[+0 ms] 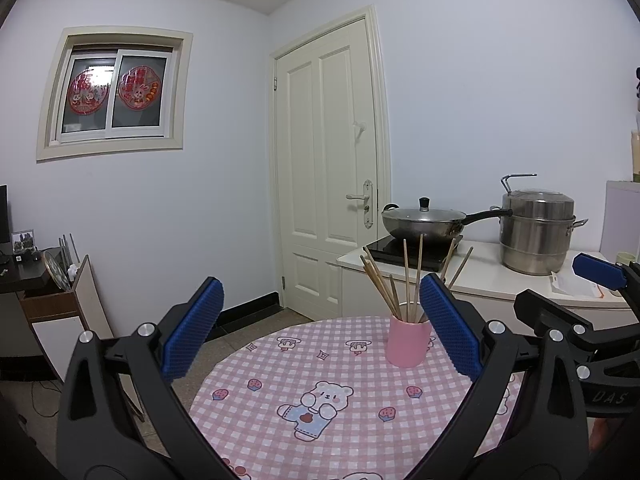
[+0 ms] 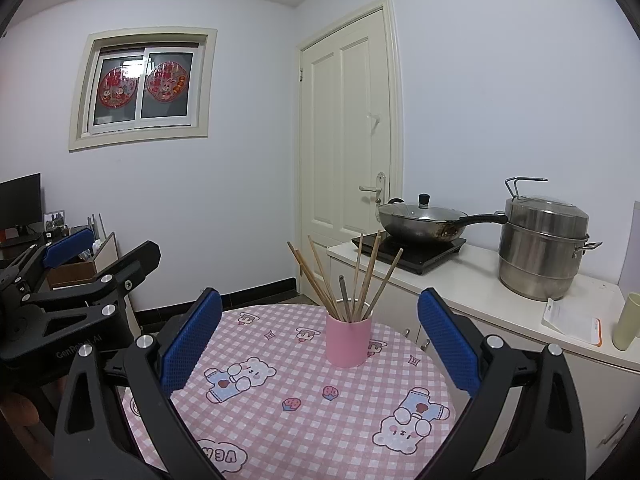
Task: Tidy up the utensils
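A pink cup (image 1: 407, 341) (image 2: 347, 342) stands upright on the far part of a round table covered in pink checked cloth (image 1: 320, 404) (image 2: 288, 392). Several wooden chopsticks (image 1: 406, 280) (image 2: 344, 280) fan out of it. My left gripper (image 1: 320, 328) is held open above the near side of the table, the cup just inside its right finger. My right gripper (image 2: 320, 336) is also open and holds nothing, with the cup ahead between its fingers. Each gripper also shows at the edge of the other's view.
A white counter (image 2: 500, 300) to the right carries an induction hob with a lidded wok (image 2: 424, 220), a steel steamer pot (image 2: 540, 248), a paper packet (image 2: 572, 320) and a pale cup (image 2: 628, 320). A closed door (image 2: 348, 140) is behind. A desk with a monitor (image 2: 20, 204) stands at left.
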